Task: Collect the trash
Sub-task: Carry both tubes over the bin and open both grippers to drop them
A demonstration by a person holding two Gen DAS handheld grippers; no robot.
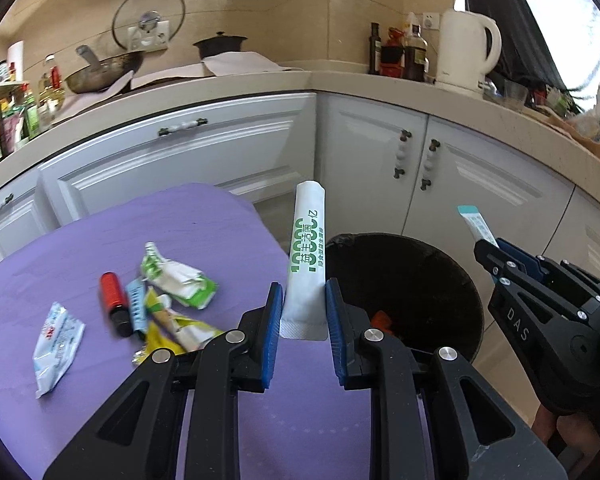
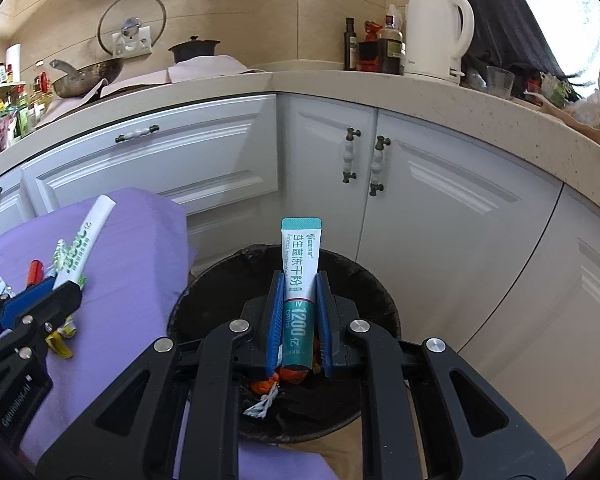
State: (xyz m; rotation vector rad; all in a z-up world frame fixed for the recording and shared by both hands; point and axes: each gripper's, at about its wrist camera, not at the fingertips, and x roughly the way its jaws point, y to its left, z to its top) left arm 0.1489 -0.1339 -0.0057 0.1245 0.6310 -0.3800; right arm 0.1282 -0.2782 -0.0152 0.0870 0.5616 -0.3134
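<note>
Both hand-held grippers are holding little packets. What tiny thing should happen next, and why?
Probably the right hand-held gripper should open. It is shut on the teal-and-white stick packet, and the black trash bin shows just behind it, so the packet would likely drop inside. The left hand-held gripper, holding the white stick packet, is near the bin's edge.

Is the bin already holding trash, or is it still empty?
Not empty. In the right wrist view the black bin shows orange scraps and a crumpled white wrapper at the bottom. How full it is, I cannot tell.
</note>
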